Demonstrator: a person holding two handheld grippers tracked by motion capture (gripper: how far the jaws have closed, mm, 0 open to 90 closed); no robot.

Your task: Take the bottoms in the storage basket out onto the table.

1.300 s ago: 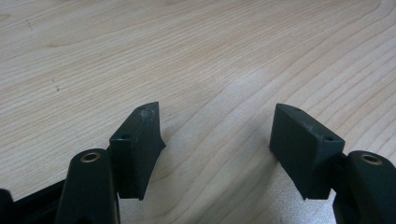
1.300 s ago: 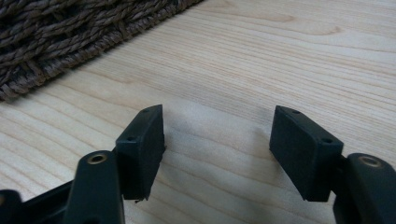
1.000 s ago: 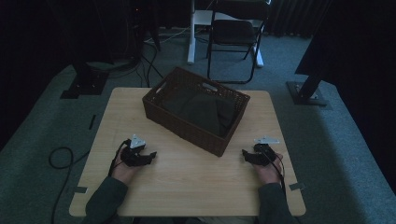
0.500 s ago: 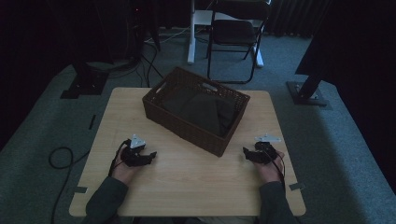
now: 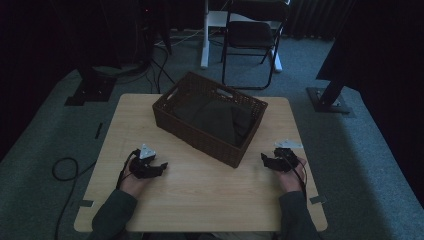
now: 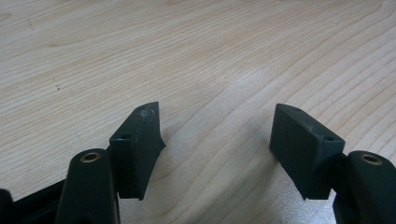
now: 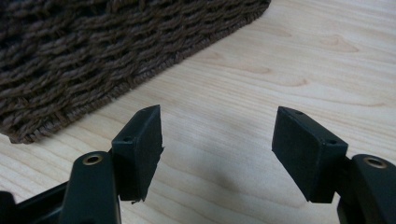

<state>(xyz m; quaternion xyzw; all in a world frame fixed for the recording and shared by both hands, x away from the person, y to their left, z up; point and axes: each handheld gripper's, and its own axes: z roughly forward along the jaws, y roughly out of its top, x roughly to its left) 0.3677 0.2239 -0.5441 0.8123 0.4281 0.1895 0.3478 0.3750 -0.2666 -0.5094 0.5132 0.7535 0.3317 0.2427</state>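
**Desk:** What's the frame?

**Photographer:** A person rests two sets of tongs on a pale wooden worktop (image 5: 200, 195), one in each hand. The left tongs (image 5: 161, 166) lie near the front left, the right tongs (image 5: 265, 159) near the front right edge. Both stand wide apart and hold nothing; each gripper view shows bare wood grain between the black pads.

**Desk:** And what are they after?

**Photographer:** One brown woven basket (image 5: 200, 135), set toward the far half of the worktop, between the two hands and beyond them. Dark folded cloth (image 5: 220, 120) lies inside it; I cannot tell how many pieces.

**Desk:** Which hand is closer?

**Photographer:** The right, by my reading. Its tongs point inward at the basket's near corner, and the right gripper view catches the woven wall (image 7: 93, 56) just ahead and to that view's left. The left tongs sit farther off; their view looks on plain worktop (image 6: 196, 60).

**Desk:** How does the basket lie?

**Photographer:** Skewed. Its long axis runs from far left to near right, so the near long wall faces the left hand and a short end faces the right.

**Desk:** Count?

**Photographer:** One basket, two tongs, two hands, one worktop. One folding chair (image 5: 250, 35) stands behind.
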